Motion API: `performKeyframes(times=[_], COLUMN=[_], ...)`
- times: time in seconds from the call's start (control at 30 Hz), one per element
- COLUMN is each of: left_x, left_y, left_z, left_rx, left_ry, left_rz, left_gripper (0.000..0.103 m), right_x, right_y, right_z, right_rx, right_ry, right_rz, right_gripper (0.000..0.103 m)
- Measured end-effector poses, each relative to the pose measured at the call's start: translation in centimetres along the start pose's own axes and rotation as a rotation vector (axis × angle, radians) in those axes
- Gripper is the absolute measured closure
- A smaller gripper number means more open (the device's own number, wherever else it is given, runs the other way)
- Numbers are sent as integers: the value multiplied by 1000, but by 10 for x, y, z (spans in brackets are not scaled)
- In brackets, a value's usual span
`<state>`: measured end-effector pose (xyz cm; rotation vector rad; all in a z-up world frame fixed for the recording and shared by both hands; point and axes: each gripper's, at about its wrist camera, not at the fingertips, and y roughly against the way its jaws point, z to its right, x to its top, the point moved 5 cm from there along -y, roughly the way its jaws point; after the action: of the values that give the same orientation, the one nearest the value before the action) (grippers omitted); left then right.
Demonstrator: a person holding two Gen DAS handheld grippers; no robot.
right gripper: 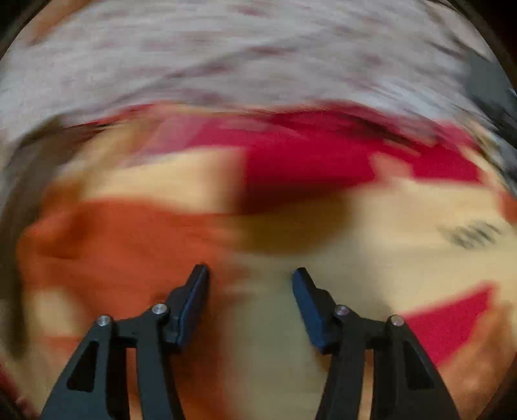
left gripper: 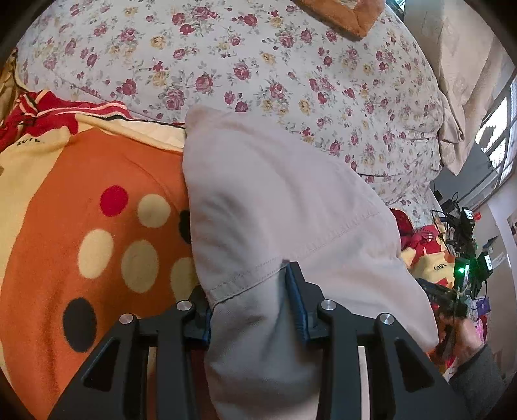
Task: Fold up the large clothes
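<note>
a: how far along is the folding looking to you?

b: early or middling, i'm judging. the left gripper (left gripper: 247,284) is clamping a bunched hem of the pale garment (left gripper: 274,194), fingers partly closed with cloth filling the gap between them. the garment is hanging or draping forward from the grip, over the orange spotted blanket (left gripper: 80,226), its far corner lying against the floral quilt (left gripper: 258,64). no neat stacked fold is showing yet, so most of the work is looking undone.

a: and the other tool?

b: the right gripper (right gripper: 250,274) is standing wide open and holding nothing. its view is smearing badly, so i'm only making out orange, red and cream cloth below it, likely that same blanket. in the left view, the person's right hand (left gripper: 458,332) is showing at the far right edge, well apart from the garment.

a: counting things?

b: one pale garment in hand, two grippers, one spotted blanket, one floral quilt. an orange cushion-like thing (left gripper: 339,16) is peeking in at the top; i'm not able to say what it is. whether more clothes are waiting, i'm not able to tell.
</note>
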<state>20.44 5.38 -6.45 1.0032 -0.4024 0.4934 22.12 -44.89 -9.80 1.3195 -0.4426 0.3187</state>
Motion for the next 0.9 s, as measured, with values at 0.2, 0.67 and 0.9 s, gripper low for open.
performKeyframes(times=[0.2,0.67,0.9], left_x=[0,0,1], left_y=[1,-5,-6], left_z=[0,-4,-8], left_rx=[8,9,0], left_ry=[8,31,63], left_rz=[3,-14,-26], left_gripper=[79,77,76], right_x=[3,9,35], right_y=[0,54,37], right_z=[37,-116,-88], right_rx=[9,444,270], right_ry=[90,357,316], right_rz=[17,156,142], right_gripper=[103,15,102])
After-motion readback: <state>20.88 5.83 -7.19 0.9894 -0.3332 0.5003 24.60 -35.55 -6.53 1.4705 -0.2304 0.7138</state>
